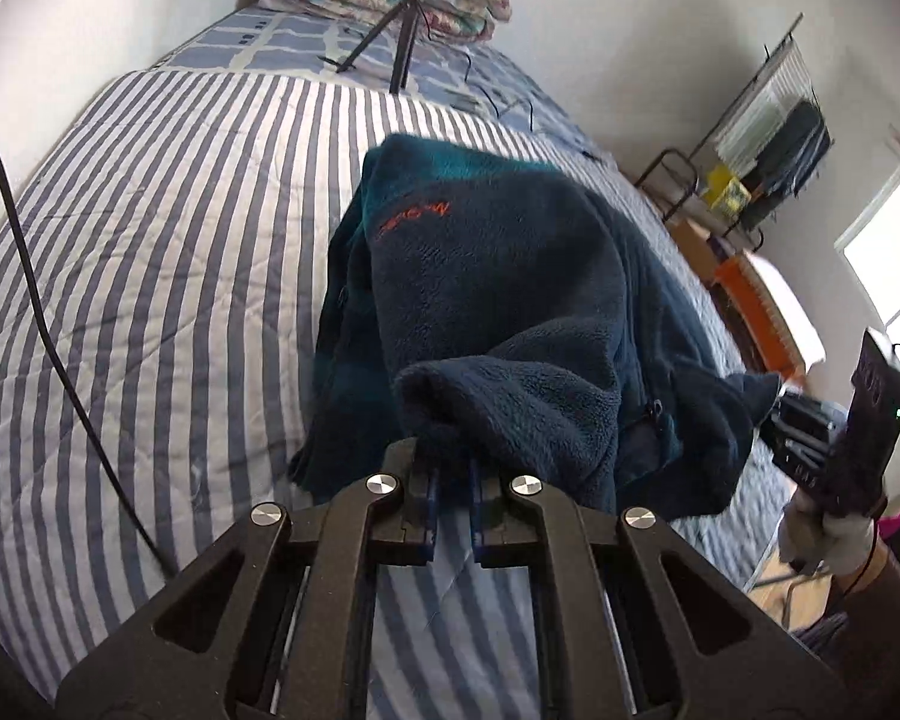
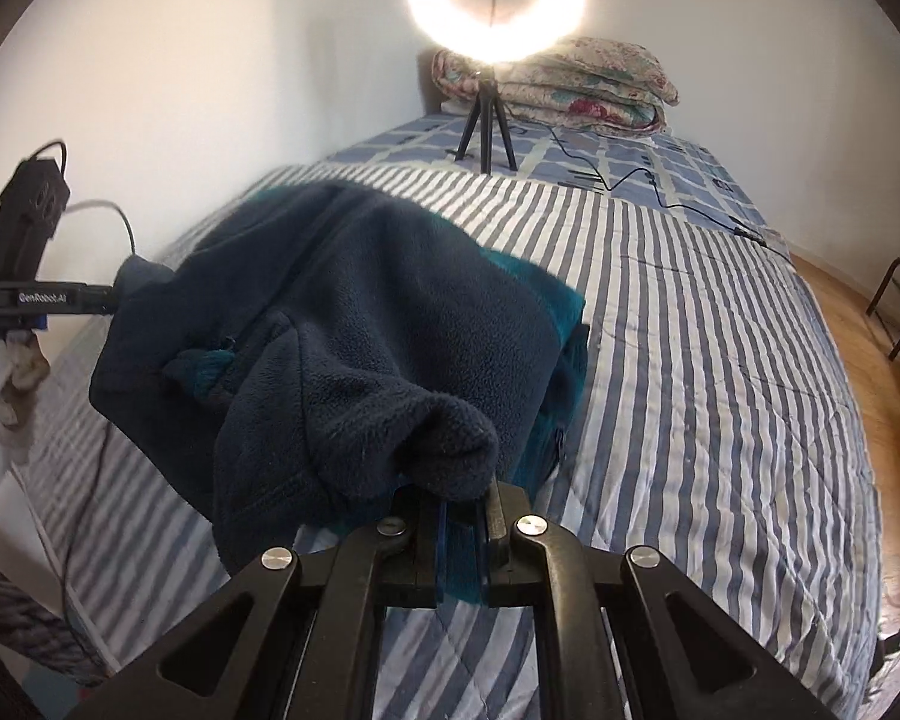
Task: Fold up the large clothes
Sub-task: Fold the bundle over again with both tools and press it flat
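Note:
A dark navy fleece jacket (image 1: 510, 276) with teal panels and an orange logo hangs lifted over the striped bed (image 1: 150, 276). My left gripper (image 1: 453, 468) is shut on a bunched edge of the fleece. In the right wrist view the same jacket (image 2: 360, 312) drapes from my right gripper (image 2: 462, 504), which is shut on another bunched edge. The right gripper also shows at the right of the left wrist view (image 1: 810, 438), and the left gripper at the left of the right wrist view (image 2: 60, 300), each holding a corner. The far part of the jacket rests on the bed.
A ring light on a tripod (image 2: 489, 114) stands at the far end of the bed, with folded floral quilts (image 2: 570, 90) behind it and cables (image 2: 660, 192) across the cover. A clothes rack (image 1: 768, 138) and window (image 1: 888, 252) stand at the right. A wall runs along the left.

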